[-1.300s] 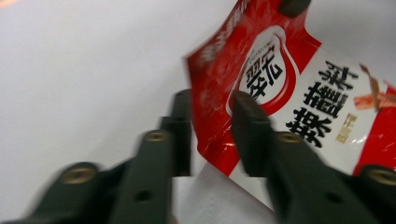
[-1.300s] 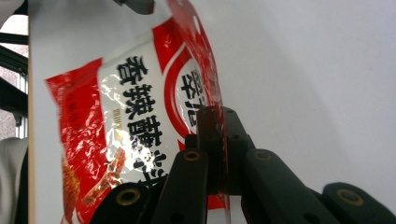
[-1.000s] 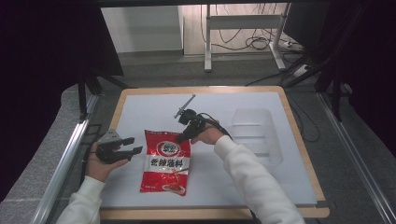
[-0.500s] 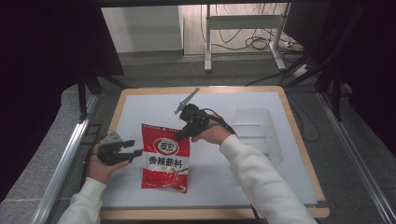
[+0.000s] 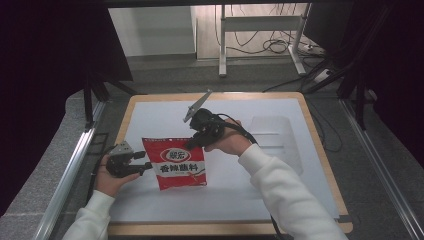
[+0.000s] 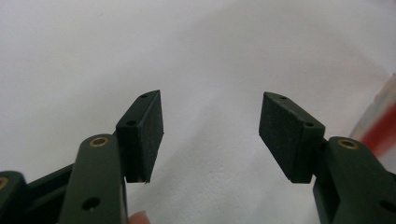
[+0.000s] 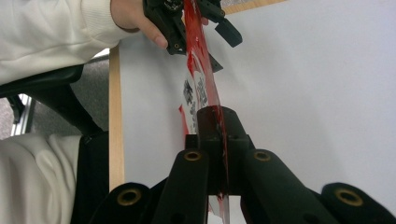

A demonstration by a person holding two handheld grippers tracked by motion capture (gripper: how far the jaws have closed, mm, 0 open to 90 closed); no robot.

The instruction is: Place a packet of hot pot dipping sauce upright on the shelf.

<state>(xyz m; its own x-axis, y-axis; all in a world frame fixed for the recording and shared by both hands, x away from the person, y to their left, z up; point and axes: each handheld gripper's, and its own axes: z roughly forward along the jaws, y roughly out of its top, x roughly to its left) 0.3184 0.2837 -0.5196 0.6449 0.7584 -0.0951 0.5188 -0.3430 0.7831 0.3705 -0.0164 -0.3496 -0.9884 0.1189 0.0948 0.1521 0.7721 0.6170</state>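
A red snack bag (image 5: 176, 165) with white print hangs tilted over the white table, its lower edge near the surface. My right gripper (image 5: 199, 141) is shut on the bag's upper right corner. In the right gripper view the bag (image 7: 201, 88) runs edge-on out of the shut right gripper (image 7: 218, 116). My left gripper (image 5: 144, 164) is held open just left of the bag's left edge. In the left gripper view the left gripper (image 6: 210, 126) has only white table between its pads (image 6: 149, 135), and a blurred red strip of the bag (image 6: 383, 128) lies off to the right.
The white table surface (image 5: 165, 115) has a wooden border (image 5: 122, 125). A clear plastic tray (image 5: 276, 136) sits right of my right hand. Metal rails run along both sides of the table. A white sleeve (image 7: 46, 32) crosses the right gripper view.
The right gripper has raised the bag's top corner, so the bag stands steeper and has shifted slightly. The left gripper has hardly moved and stays open.
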